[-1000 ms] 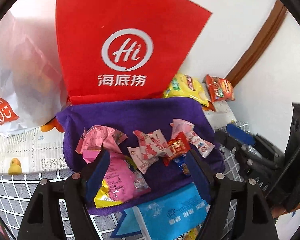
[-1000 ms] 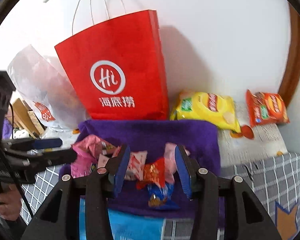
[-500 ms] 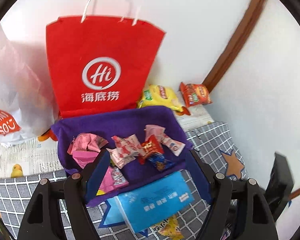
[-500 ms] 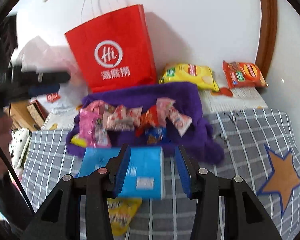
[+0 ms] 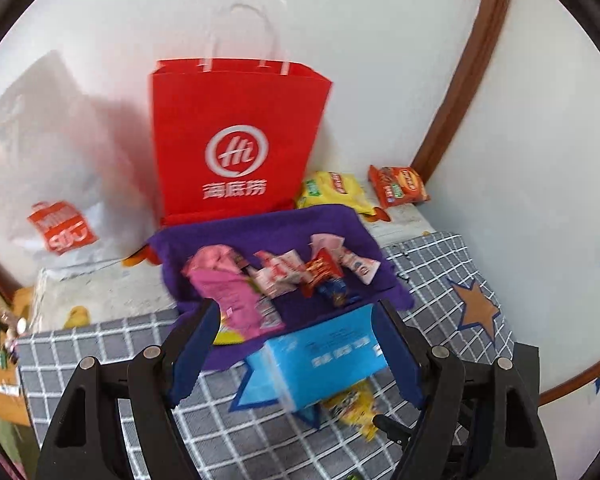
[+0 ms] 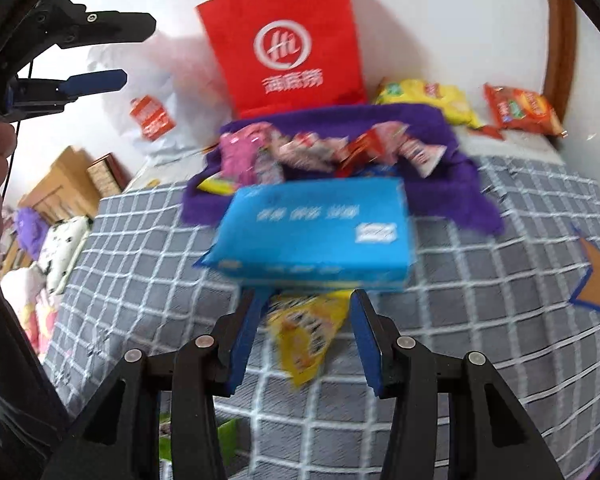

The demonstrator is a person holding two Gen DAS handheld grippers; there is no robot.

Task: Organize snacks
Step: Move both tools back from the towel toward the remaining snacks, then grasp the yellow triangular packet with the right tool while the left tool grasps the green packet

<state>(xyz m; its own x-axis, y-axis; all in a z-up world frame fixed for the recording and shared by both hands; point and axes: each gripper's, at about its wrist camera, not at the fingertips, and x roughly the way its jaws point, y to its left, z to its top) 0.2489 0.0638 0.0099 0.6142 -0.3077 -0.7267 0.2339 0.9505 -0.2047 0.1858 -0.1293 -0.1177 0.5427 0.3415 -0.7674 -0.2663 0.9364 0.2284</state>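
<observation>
A tall red paper carrier bag point(image 5: 236, 148) with white handles and a white circular logo stands upright against the white wall, its mouth open at the top; what it holds cannot be seen from either view. At its foot lies a rumpled purple fleece cloth point(image 5: 260, 236) spread on the grey bedcover with a white grid point(image 6: 480, 300), and on the cloth sits a loose heap of small snacks: a crinkled pink foil packet point(image 5: 228, 292) at the left, white-and-red wrapped sweets point(image 5: 280, 274) in the middle, a small red packet point(image 5: 320, 274) and a small dark blue packet point(image 5: 336, 294) just beside it. A flat bright blue soft pack with white lettering point(image 6: 316, 228) rests at the near edge of the cloth, partly over it. A yellow snack bag with dark print point(image 6: 304, 336) lies on the bedcover just in front of the blue pack. Beyond the cloth, near the wall, a yellow crisp bag point(image 5: 332, 192) and an orange-red crisp bag point(image 5: 398, 186) lie side by side. A white plastic bag with a red label point(image 5: 64, 184) slumps left of the red carrier.

The left gripper point(image 5: 296, 340) hangs above the blue pack with its blue-padded jaws wide apart and nothing held. The right gripper point(image 6: 304, 340) hovers with the yellow snack bag framed between its narrower jaws, the pads apart from it and gripping nothing. The picture is motion-blurred.
</observation>
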